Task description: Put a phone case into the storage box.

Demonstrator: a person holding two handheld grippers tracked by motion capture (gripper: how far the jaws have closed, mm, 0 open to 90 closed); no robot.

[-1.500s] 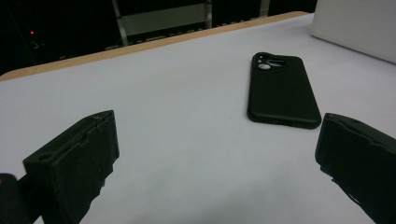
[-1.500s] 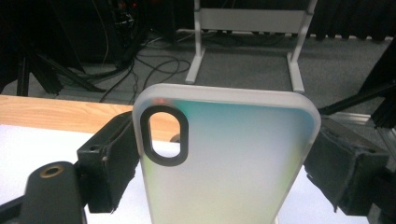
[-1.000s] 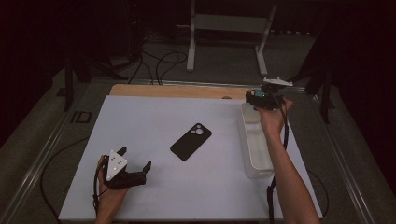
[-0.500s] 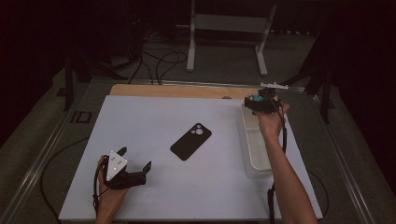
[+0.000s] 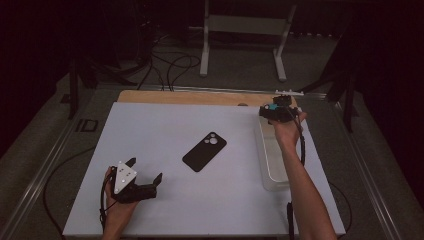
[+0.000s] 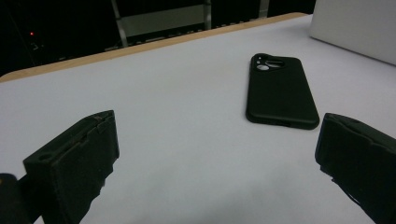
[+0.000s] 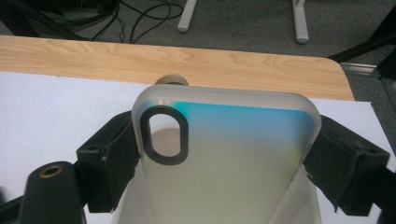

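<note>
The right gripper view shows the right gripper with its jaws squeezing the two long sides of a clear phone case, held up over the far right part of the table. A clear bin sits below the right hand. The left gripper rests low on the table near the front, jaws wide open and empty. A black phone case lies flat in the middle of the table, well ahead of those open jaws.
</note>
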